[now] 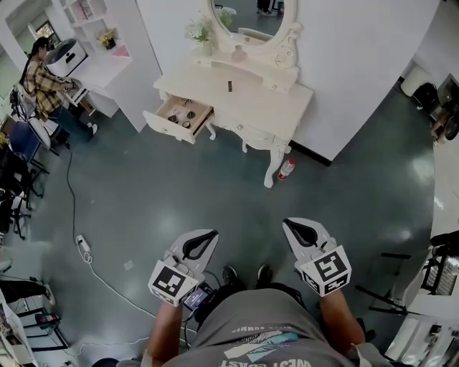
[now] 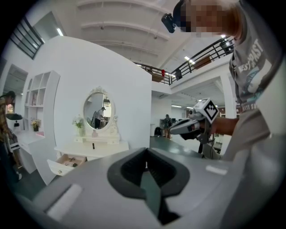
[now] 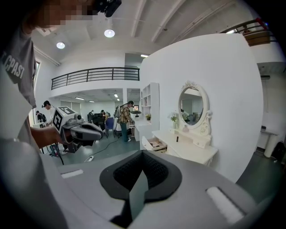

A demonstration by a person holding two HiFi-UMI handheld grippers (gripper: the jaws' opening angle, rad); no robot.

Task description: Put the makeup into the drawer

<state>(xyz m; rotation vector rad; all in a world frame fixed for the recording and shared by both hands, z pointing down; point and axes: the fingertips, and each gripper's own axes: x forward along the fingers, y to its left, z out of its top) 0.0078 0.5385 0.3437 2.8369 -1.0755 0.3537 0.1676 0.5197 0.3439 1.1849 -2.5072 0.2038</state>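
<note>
The makeup I can pick out is a small dark stick (image 1: 229, 86) standing on top of the cream dressing table (image 1: 269, 100), near the middle of the tabletop and below the oval mirror (image 1: 251, 18). The drawer (image 1: 168, 127) on the table's left side is pulled out, and a few small items (image 1: 185, 116) lie inside it, too small for me to tell apart. At the back of the tabletop are a vase of pale flowers (image 1: 199, 34) and a pink bottle (image 1: 239, 53). A bottle with a red cap (image 1: 286, 169) lies on the grey floor just beside one table leg. Both my grippers are well apart from the table, held low in front of the body. The left gripper (image 1: 204, 240) has its jaws together with nothing between them, as its own view shows, where the drawer (image 2: 67, 162) sits far off at the lower left. The right gripper (image 1: 297, 228) is likewise closed and empty; in its own view the table (image 3: 192, 150) stands far off to the right of centre. Off to the left, a person in a plaid shirt (image 1: 44, 79) stands at a white shelf unit (image 1: 100, 43), and a cable with a power strip (image 1: 83, 247) trails across the floor.
</note>
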